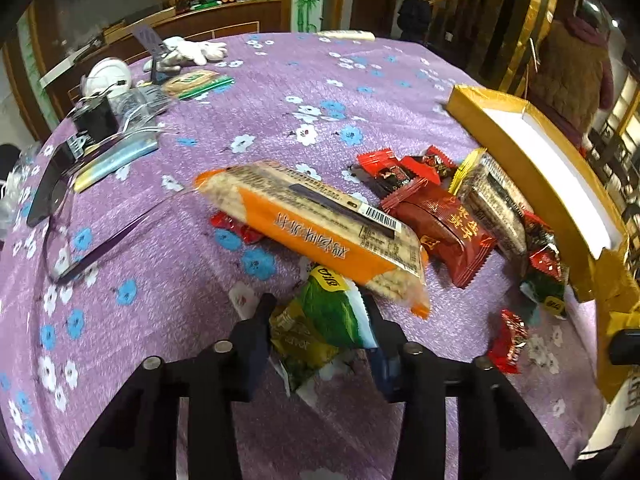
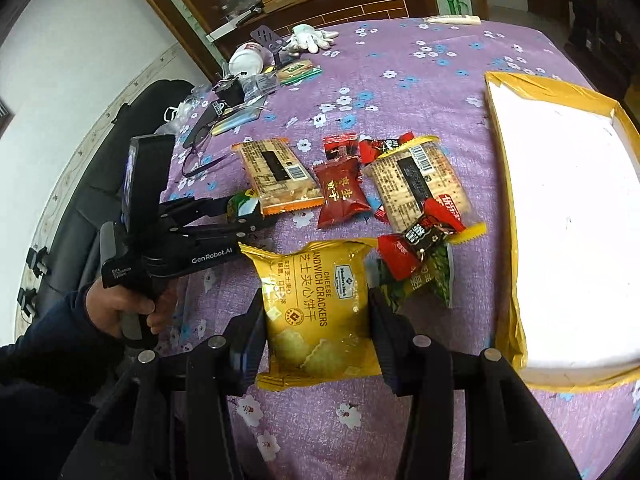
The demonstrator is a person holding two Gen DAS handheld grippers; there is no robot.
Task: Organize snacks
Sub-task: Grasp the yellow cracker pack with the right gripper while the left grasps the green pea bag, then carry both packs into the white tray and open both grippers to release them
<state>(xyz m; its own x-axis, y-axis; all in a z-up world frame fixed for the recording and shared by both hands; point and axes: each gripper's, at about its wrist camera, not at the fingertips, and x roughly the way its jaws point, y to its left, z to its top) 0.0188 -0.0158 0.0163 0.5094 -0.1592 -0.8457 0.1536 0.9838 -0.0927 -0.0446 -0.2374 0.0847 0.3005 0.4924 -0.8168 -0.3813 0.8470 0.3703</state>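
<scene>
My right claw point(image 2: 316, 312) is clenched on the yellow cheese cracker pack point(image 2: 316, 304), held above the desk point(image 2: 400, 64) at 6 o'clock in its view. My left claw point(image 1: 316, 320) has its pads pressed on a green snack packet point(image 1: 320, 320), at 6 o'clock below the orange cracker pack point(image 1: 316, 228). The gold box point(image 2: 560, 216) lies open at 3 o'clock, red candies point(image 2: 340, 192) beside it.

Two long cracker packs point(image 2: 276, 174) point(image 2: 418, 182), one yellow cheese cracker pack point(image 2: 320, 308), two green packets point(image 2: 240, 204) point(image 2: 428, 276), one dark red pouch point(image 2: 340, 194) — several small red candies, one gold box point(image 2: 568, 216), one pair of glasses point(image 2: 200, 156)
</scene>
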